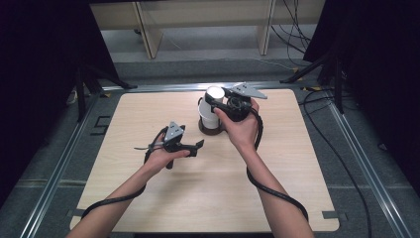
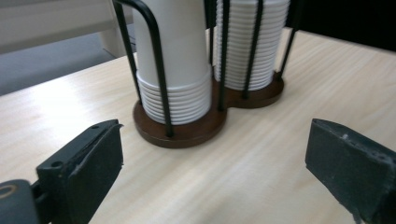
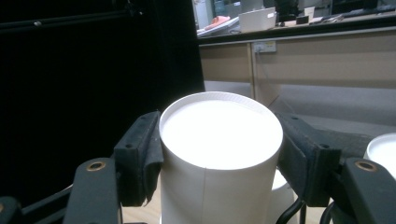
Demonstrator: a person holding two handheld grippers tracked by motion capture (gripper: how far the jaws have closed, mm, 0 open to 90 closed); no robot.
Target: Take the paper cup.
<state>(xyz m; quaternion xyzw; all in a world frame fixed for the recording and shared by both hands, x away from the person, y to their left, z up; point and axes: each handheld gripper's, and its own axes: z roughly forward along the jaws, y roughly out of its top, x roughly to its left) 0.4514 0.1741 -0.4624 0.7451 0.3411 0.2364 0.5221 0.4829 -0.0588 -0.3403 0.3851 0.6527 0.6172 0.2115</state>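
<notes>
A black wire rack on a brown base (image 2: 187,133) holds two stacks of upturned white paper cups (image 2: 175,70) (image 2: 250,42); it stands at the table's far middle (image 1: 210,130). My right gripper (image 1: 215,100) reaches in from the right at the top of one stack. Its pads (image 3: 140,156) press both sides of the top cup (image 3: 219,140), so it is shut on that cup. The other stack's top (image 3: 385,149) peeks in at the right edge. My left gripper (image 1: 199,145) hovers low over the table, left and nearer of the rack, pointing at it. Its jaws (image 2: 215,163) stand wide open with nothing between them.
The pale wooden tabletop (image 1: 163,193) has metal rails (image 1: 54,173) along its sides. Black curtains hang left and right. Wooden bench legs (image 1: 151,34) and floor cables (image 1: 297,20) lie beyond the far edge. Each gripper trails a black cable (image 1: 277,193).
</notes>
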